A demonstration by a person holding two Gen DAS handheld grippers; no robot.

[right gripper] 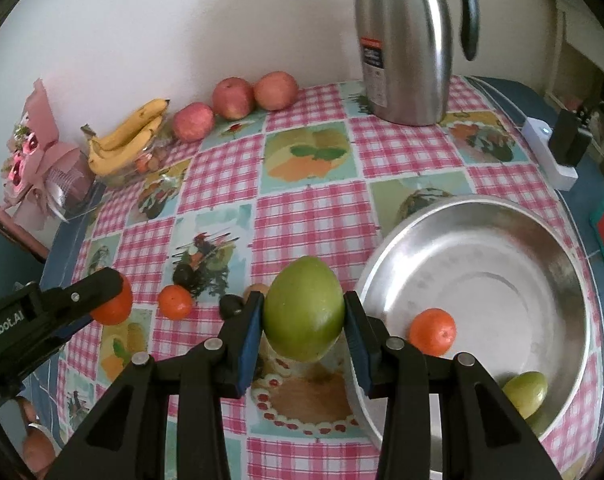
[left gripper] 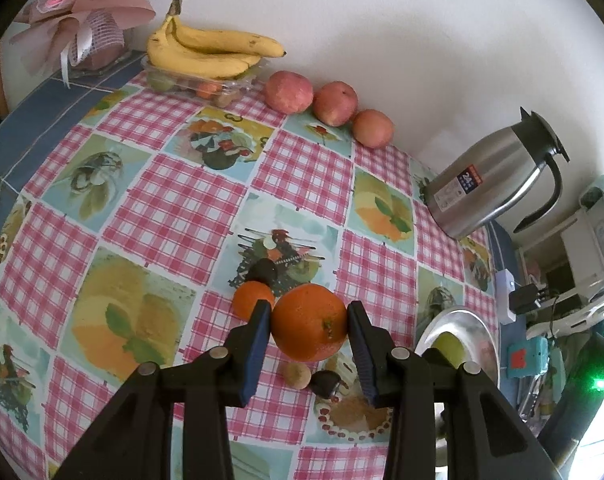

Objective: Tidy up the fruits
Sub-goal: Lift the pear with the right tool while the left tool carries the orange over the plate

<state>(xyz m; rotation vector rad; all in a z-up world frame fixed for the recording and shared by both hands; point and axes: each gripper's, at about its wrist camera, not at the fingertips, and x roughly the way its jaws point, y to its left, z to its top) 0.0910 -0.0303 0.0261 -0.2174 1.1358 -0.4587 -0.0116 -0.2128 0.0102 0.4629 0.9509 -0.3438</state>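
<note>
Right wrist: gripper [right gripper: 303,312] tilted downward, clamping mango [right gripper: 303,308].

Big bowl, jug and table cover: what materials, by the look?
Bowl: metal, probably stainless steel, with a dull brushed sheen and soft reflections. Jug: brushed steel body with what looks like a black plastic handle and lid. Table cover: likely glossy vinyl or oilcloth; printed checks and fruit pictures, faint glare.

Pink-checked tablecloth [left gripper: 174,208], green mango [right gripper: 303,308], orange [left gripper: 309,322]
</note>
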